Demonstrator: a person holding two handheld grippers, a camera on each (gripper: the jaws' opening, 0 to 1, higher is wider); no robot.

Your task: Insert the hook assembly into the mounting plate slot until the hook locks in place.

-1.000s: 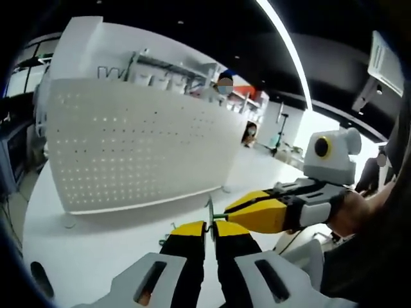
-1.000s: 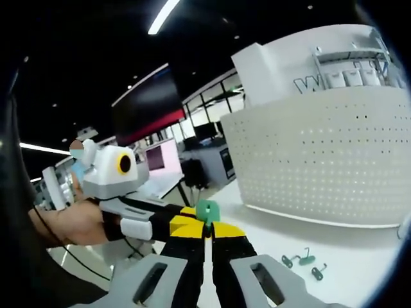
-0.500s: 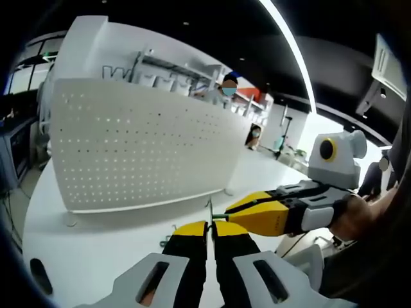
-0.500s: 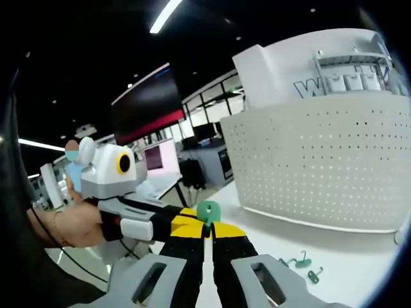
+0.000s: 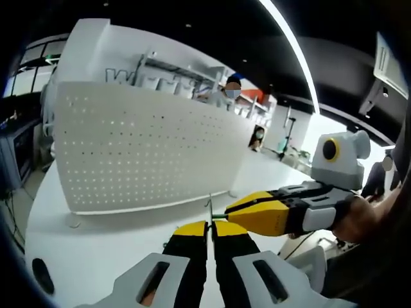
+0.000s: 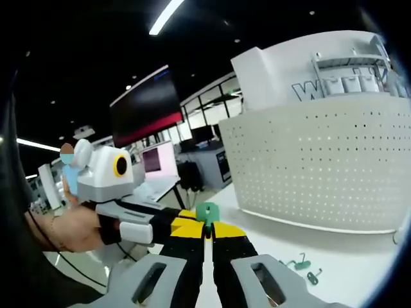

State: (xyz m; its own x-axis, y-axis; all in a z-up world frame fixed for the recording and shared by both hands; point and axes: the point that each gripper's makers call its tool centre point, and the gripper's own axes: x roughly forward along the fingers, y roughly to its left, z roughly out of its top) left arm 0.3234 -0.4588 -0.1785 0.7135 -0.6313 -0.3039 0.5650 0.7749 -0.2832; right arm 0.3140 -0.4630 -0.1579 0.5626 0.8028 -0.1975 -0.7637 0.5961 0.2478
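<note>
Tongs of both hands meet above the white worktop (image 5: 96,256), in front of the pegboard (image 5: 141,151) that stands upright on it. In the left gripper view the left tongs (image 5: 209,232) have their yellow-tipped jaws together, clamped on the thin metal hook (image 5: 209,208), whose wire rises just above the jaw tips; the right tongs (image 5: 232,212) come in from the right, pointing at the same piece, their tips touching it. In the right gripper view the right tongs (image 6: 207,232) are also closed, gripping a small green plate (image 6: 207,212) that stands up between the tips, and the left tongs (image 6: 186,221) reach in from the left, held by a hand (image 6: 67,228). That green piece is visible here, whereas from the left gripper view the hook's wire is what can be seen. The right gripper view also shows loose hooks (image 6: 302,268) lying on the worktop near the pegboard's foot; I count about two, though they are too small to be sure. There is one pegboard, its face dotted with rows of small holes.
</note>
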